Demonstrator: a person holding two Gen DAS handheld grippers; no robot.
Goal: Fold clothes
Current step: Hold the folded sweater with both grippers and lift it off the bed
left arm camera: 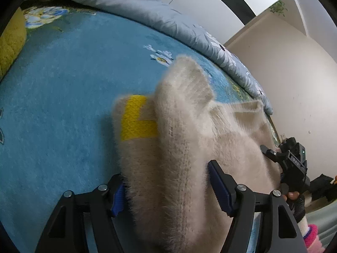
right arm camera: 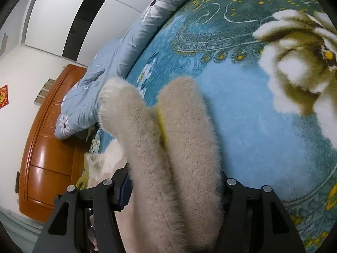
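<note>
Left gripper (left arm camera: 166,186) and right gripper (right arm camera: 175,186) each pinch bunched folds of the cream fuzzy sweater (left arm camera: 185,130) above the blue floral blanket (left arm camera: 63,88); the right gripper shows at 3 o'clock in the left view.

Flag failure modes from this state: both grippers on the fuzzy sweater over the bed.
1. The left gripper and right gripper each pinch thick bunched folds of the cream sweater; a layer could slip out mid-fold.
2. Loose fabric droops near the bed's edge; it may slide off.
</note>
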